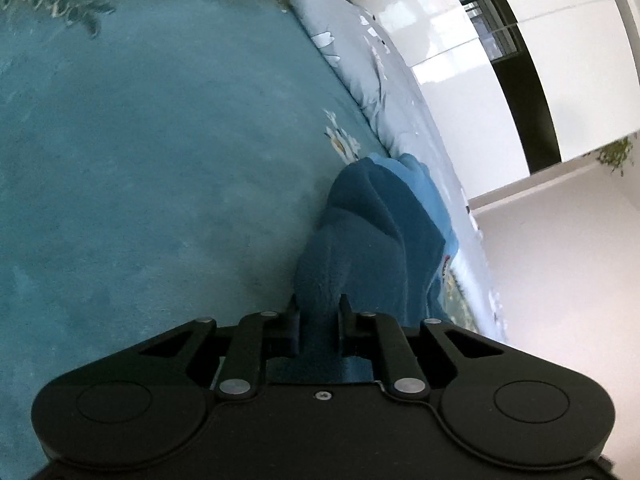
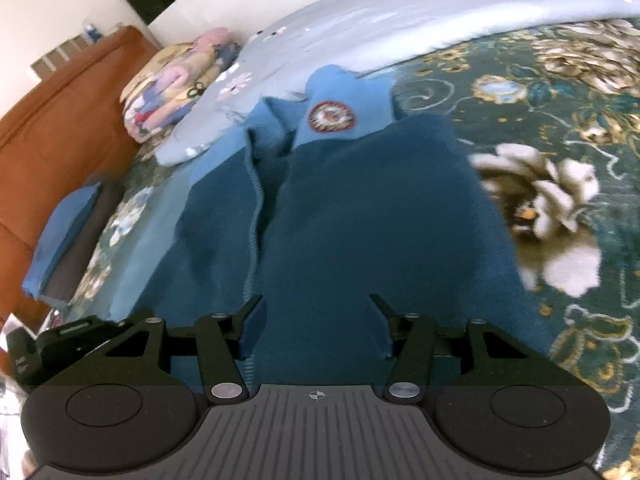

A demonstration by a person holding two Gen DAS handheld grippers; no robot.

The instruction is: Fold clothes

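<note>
the left gripper (image 1: pixel 319 312) is clenched on a bunched fold of the blue fleece garment (image 1: pixel 372 232), which rises from the teal bedspread (image 1: pixel 160 160) toward the pale grey quilt (image 1: pixel 384 80). in the right wrist view the garment (image 2: pixel 360 208) lies spread on the flowered bedspread (image 2: pixel 560 120), its round badge (image 2: pixel 331 117) up; the right gripper (image 2: pixel 316 312) has its fingers spread wide over the cloth, released.

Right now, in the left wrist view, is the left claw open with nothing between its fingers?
No, the left claw is shut on a bunched fold of the dark blue fleece garment.
</note>
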